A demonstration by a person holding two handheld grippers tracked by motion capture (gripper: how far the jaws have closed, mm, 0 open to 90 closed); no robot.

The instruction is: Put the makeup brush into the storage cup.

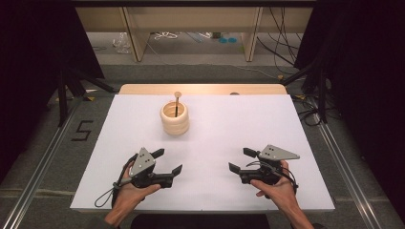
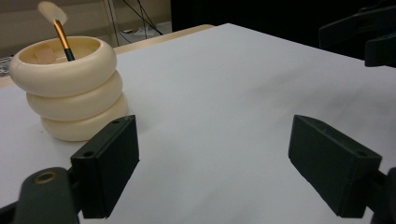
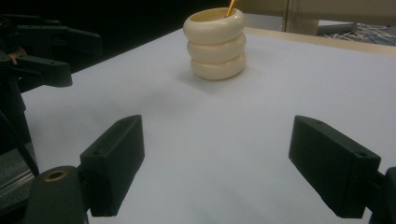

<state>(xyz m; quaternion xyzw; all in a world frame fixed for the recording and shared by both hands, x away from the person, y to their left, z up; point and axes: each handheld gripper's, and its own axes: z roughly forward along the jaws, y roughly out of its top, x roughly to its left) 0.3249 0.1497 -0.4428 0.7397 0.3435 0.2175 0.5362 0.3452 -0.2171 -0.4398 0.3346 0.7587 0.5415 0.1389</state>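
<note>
A cream ribbed holder (image 1: 175,119) made of three stacked rings stands on the white table top (image 1: 210,138), toward its far middle; it also appears as the holder (image 2: 70,88) and the holder (image 3: 215,43) in the gripper views. A brush (image 1: 176,102) with an orange and black handle stands in it, brush (image 2: 60,32) tip up. My left gripper (image 1: 168,161) rests near the front left, open, nothing between its jaws. My right gripper (image 1: 242,160) rests near the front right, open and empty too. Both point toward the table's middle, well short of the holder.
A wooden strip (image 1: 200,88) edges the table's far side. Beyond it are table legs (image 1: 136,38) and cables (image 1: 282,47) on the floor. Black tripod legs (image 1: 67,90) stand left, and more black tripod legs (image 1: 317,86) right. A "5" (image 1: 82,130) is marked on the floor.
</note>
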